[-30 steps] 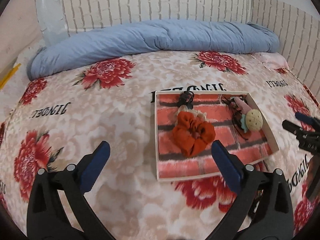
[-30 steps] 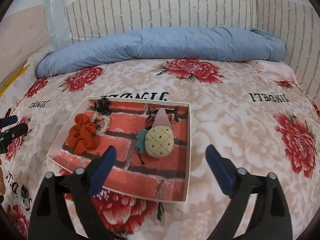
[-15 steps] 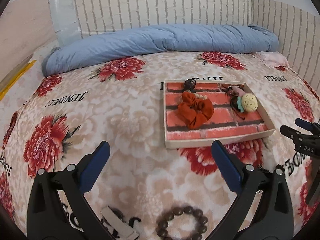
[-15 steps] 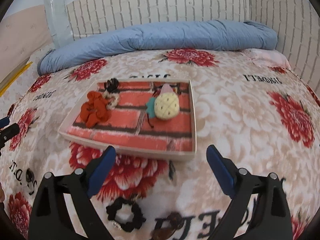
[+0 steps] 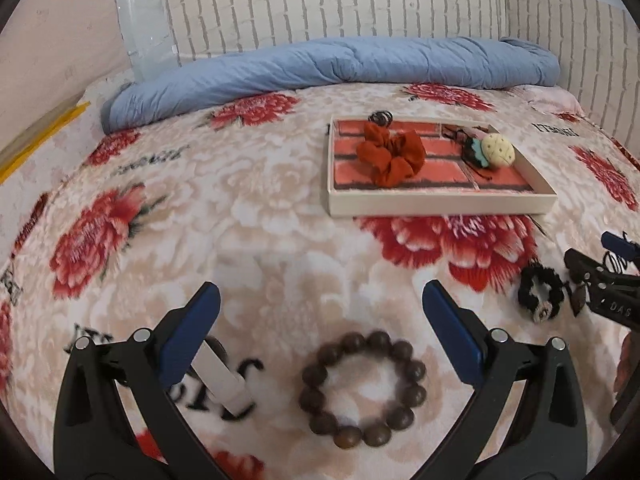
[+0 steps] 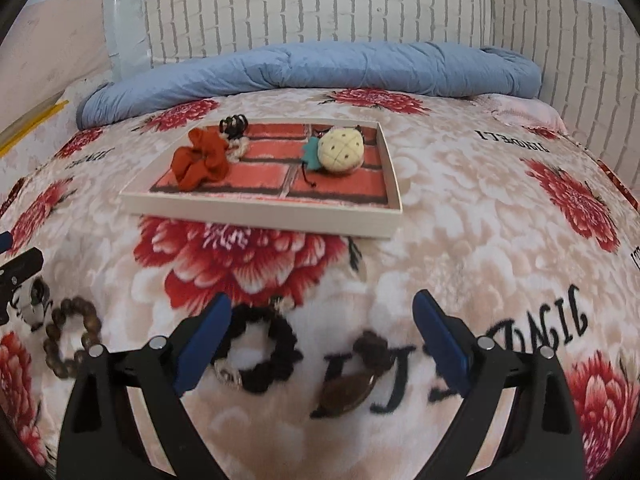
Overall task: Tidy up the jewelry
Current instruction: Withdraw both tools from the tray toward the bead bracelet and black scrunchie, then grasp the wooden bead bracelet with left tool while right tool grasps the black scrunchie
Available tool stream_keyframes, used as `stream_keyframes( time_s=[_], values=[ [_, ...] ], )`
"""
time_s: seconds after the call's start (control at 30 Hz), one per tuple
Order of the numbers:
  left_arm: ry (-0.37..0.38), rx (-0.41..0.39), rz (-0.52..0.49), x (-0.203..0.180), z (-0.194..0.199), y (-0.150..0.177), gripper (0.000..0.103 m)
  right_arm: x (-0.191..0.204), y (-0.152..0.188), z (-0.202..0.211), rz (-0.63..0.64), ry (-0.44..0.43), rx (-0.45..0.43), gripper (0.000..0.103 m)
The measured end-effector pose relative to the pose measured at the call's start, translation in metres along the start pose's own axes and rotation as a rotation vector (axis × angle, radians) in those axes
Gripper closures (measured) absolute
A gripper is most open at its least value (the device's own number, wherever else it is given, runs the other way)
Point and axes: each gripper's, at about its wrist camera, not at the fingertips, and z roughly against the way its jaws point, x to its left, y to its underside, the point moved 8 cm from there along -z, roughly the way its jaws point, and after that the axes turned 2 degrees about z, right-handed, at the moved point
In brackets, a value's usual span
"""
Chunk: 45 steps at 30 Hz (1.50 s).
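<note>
Floral blanket (image 5: 260, 216) covered the bed on which everything lay, red blooms and black lettering on beige plush. Nearest the left wrist camera, the left gripper (image 5: 320, 316) hung with its blue-padded jaws spread wide and nothing between them, and a brown bead bracelet (image 5: 362, 390) lay flat on the blanket just below the gap, at about 6 o'clock. A white strip-like object (image 5: 220, 380) lay at 7 o'clock, partly behind the left finger (what it was could not be told). In the right wrist view the right gripper (image 6: 322, 330) was likewise released and empty, with a black fuzzy hair tie (image 6: 260, 354) just inside its left finger and a brown hair clip (image 6: 352, 380) beside that, nearer the middle of the gap. Farther off, toward 12 o'clock, a shallow tray (image 6: 260, 212) with a brick-printed floor sat on the blanket, well apart from the loose pieces. It held an orange scrunchie (image 6: 200, 160) at its left, a small black claw clip (image 6: 234, 126) at the back rim, and a cream pineapple-shaped hair piece (image 6: 342, 150) toward the right. Beyond the tray a rolled blue quilt (image 6: 320, 68) ran along the brick-patterned wall (image 6: 320, 8).
</note>
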Motion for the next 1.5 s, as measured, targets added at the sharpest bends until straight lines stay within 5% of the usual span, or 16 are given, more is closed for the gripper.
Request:
stream_keyframes(
  time_s=[0.47, 0.57, 1.03, 1.27, 1.5],
  values=[
    [0.049, 0.064, 0.030, -0.010, -0.027, 0.048, 0.005, 0.008, 0.016, -0.007, 0.037, 0.015, -0.015, 0.014],
    [0.049, 0.052, 0.023, -0.011, -0.028, 0.049, 0.006, 0.012, 0.017, -0.009, 0.061, 0.015, -0.007, 0.025],
    [0.053, 0.043, 0.043, -0.003, -0.026, 0.053, 0.030, 0.011, 0.025, -0.021, 0.035, -0.028, 0.043, 0.046],
    [0.090, 0.113, 0.105, 0.008, -0.040, 0.060, 0.053, 0.012, 0.030, -0.030, 0.022, -0.056, 0.083, 0.056],
    [0.083, 0.143, 0.093, 0.006, -0.047, 0.066, 0.053, 0.015, 0.032, -0.037, 0.030, -0.057, 0.116, 0.056]
  ],
)
